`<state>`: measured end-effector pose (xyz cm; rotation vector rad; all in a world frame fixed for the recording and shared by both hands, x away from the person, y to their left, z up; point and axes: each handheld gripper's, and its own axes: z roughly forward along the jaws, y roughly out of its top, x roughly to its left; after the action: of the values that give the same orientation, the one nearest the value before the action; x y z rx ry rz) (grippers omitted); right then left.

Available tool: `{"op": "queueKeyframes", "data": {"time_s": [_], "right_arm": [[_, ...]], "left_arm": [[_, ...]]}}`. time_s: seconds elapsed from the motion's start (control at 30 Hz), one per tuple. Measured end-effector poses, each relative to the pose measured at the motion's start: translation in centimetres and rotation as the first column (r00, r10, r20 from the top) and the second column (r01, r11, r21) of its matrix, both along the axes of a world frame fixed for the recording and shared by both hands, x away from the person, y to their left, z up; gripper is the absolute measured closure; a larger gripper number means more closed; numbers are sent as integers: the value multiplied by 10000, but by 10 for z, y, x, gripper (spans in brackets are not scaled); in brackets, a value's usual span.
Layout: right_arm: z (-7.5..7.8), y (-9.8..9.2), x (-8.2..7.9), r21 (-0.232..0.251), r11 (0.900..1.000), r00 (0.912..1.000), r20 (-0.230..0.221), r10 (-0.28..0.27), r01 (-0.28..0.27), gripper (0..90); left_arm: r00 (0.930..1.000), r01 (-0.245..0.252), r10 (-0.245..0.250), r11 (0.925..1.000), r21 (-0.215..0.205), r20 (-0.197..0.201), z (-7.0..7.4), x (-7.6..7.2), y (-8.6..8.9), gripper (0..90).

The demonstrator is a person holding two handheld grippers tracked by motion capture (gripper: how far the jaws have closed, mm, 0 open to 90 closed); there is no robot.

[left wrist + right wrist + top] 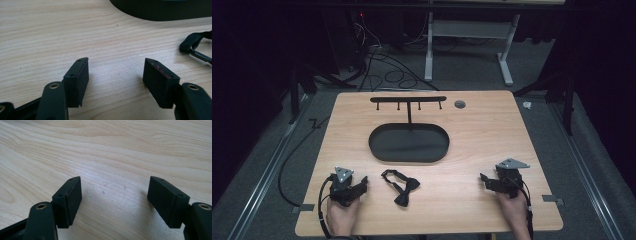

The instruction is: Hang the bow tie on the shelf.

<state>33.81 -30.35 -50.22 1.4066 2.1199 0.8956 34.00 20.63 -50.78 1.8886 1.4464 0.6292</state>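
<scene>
Fingers (77,80) of both my grippers released, empty; bow tie (403,186) beside left gripper (360,186): light, floppy; pinch its centre knot.

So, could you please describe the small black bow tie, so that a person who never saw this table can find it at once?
Start at the wooden table and find the black oval tray with the hook rack near its middle. The bow tie lies flat on the wood in front of that tray, closer to the left gripper. It alone is soft fabric, with a looped strap.
</scene>
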Motion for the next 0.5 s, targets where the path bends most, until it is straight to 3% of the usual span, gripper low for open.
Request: {"op": "queueKeyframes", "data": {"time_s": [0.5], "right_arm": [[0, 0, 0, -8, 10000, 10000, 1, 10, -10, 289]], "left_arm": [[10000, 34, -34, 10000, 31, -50, 0, -1, -2, 360]]}}
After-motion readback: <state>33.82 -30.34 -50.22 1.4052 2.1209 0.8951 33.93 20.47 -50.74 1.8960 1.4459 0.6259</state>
